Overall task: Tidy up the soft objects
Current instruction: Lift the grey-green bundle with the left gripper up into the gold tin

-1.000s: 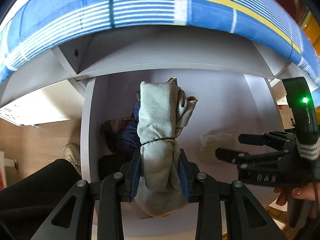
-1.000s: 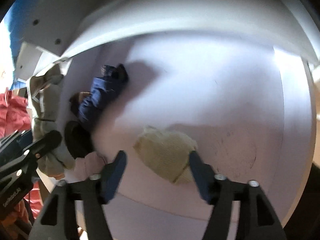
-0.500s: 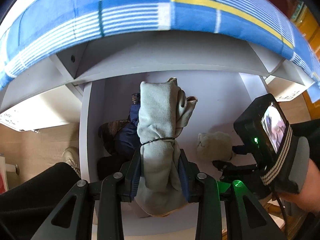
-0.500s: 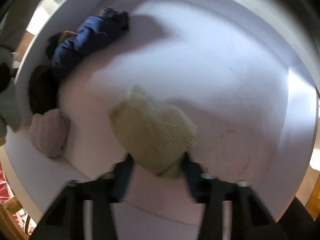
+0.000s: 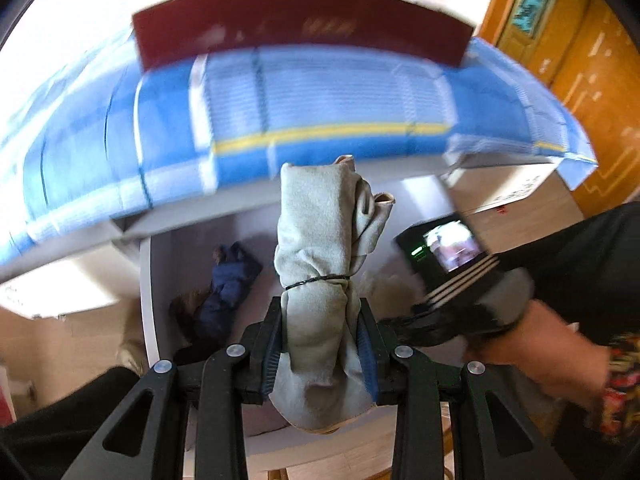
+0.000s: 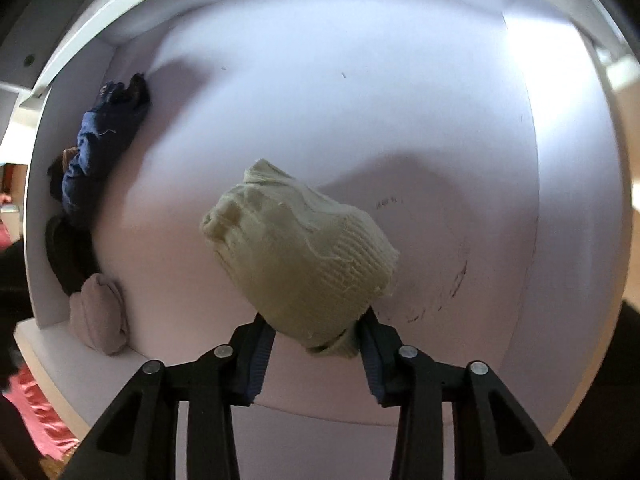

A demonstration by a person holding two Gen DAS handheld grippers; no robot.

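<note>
Left gripper (image 5: 320, 354): jaws clamped on a grey rolled cloth bundle (image 5: 320, 264) bound by 1 dark band; bundle is held upright above the white compartment (image 5: 180, 256).

Right gripper (image 6: 316, 354): jaws have just been closing and are now pressed on a cream knitted roll (image 6: 296, 256), held over the compartment floor.

4 items are seen along the left wall: navy roll (image 6: 100, 148), brown item (image 6: 66, 158), black item (image 6: 66, 254), pink roll (image 6: 100, 314). A blue plaid cloth (image 5: 280, 120) is noted beyond.

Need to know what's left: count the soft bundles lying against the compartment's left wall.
3, possibly more hidden: navy bundle farthest back, dark bundle in the middle, pinkish bundle nearest the front.
</note>
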